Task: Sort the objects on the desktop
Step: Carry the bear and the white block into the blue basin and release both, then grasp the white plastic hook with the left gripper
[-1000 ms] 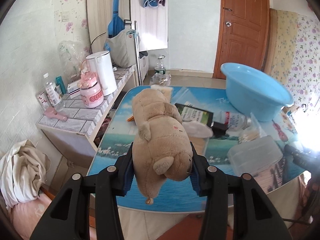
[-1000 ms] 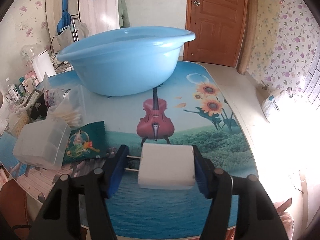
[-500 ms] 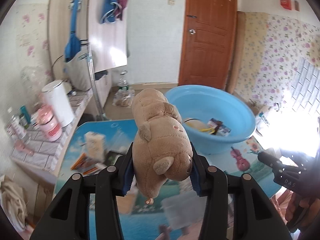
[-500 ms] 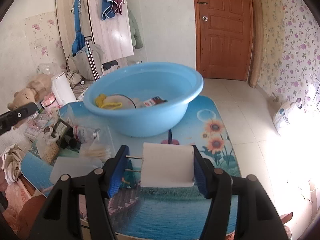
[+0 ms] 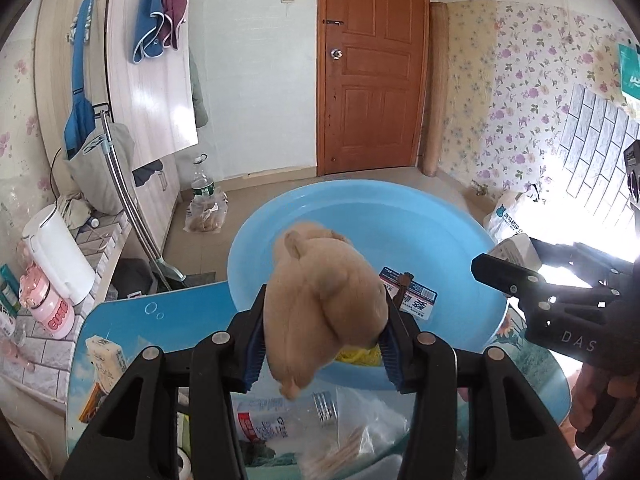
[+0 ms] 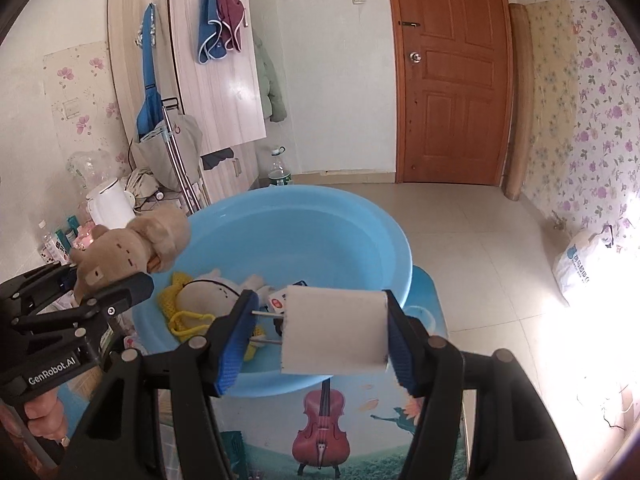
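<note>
Over the table (image 6: 400, 440) and blue basin (image 6: 320, 240), I see my left gripper (image 5: 322, 346) pinching the plush (image 5: 324, 308), my right gripper (image 6: 320, 340) clamping a white plug (image 6: 334, 330).

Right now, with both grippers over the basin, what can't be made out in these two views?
- Left wrist view: the plush bear hides much of the blue basin floor.
- Left wrist view: the label in the basin is too small to read.
- Right wrist view: the white plug and right gripper cover the basin's near side.
</note>
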{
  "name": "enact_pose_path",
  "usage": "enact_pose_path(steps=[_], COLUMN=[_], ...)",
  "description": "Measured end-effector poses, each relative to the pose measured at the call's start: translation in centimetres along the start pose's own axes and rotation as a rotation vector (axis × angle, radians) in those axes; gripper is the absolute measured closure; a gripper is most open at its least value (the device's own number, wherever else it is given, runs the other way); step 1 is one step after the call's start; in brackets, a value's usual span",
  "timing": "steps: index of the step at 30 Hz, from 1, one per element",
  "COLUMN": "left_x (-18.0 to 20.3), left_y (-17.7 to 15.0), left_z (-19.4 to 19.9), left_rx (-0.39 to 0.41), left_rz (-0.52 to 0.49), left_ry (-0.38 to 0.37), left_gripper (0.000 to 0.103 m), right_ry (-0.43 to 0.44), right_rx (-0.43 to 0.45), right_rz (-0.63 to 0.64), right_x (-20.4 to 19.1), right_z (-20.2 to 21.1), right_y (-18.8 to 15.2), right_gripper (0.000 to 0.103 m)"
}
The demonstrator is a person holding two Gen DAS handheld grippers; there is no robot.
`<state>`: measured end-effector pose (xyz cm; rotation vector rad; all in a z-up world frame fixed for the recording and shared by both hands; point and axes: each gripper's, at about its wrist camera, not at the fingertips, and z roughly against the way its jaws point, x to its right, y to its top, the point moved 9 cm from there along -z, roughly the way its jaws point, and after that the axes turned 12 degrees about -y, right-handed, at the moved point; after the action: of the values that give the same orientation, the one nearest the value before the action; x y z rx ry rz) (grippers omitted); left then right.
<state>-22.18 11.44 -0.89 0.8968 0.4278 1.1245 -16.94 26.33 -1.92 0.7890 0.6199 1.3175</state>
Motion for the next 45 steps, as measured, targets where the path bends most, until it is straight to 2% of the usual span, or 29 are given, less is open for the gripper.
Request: enact_pose_path(steps=[4, 6, 8, 13, 16, 21, 33, 40, 45], left_x=[-0.7, -0.5, -0.4, -1.1, -2.0, -3.2, -5.8, -8.6, -10.5], left_y=[0.6, 0.7, 0.7, 0.4, 0.0, -0.4, -3.9, -6.6, -8.5], left_z=[-1.0, -1.1, -0.8, 0.7, 1.6, 3.5, 6.8, 9.2, 10.8], left_rx=[-0.007, -0.007, -0.003, 0.015, 0.018, 0.032, 0.022, 0.008, -0.011], left_rz=[-0.002, -0.011, -0.013, -0.004, 0.011, 0.031, 0.079, 0.105, 0.132], left_ry=[0.012, 0.008, 0.013, 0.024, 0.033, 0.053, 0.098, 0.156, 0.193], left_gripper=[0.053, 0.043, 0.027, 0.018, 0.018, 0.017, 0.017, 0.017, 0.016], right_ry=[-0.002, -0.003, -0.008, 0.008, 0.023, 0.123, 0.068, 0.081, 0.071], right_rx=[-0.015, -0.015, -0.016, -0.036, -0.041, -0.087, -0.067, -0.059, -0.067], right_rz=[0.001, -0.004, -0.005, 0.003, 0.005, -0.045, -0.018, -0.008, -0.005], right_x=[0.5, 0.7, 0.8, -0.1, -1.0, -2.6, -2.2, -2.8, -3.3], right_z=[-1.0, -1.2, -1.4, -2.2, -2.6, -3.0, -0.1, 2.1, 3.2], right_y=[-0.1, -0.1, 0.0, 0.0, 0.4, 0.5, -0.9, -2.6, -4.2], right_gripper=[0.043, 0.043, 0.043, 0.043, 0.043, 0.042, 0.041, 0.041, 0.036])
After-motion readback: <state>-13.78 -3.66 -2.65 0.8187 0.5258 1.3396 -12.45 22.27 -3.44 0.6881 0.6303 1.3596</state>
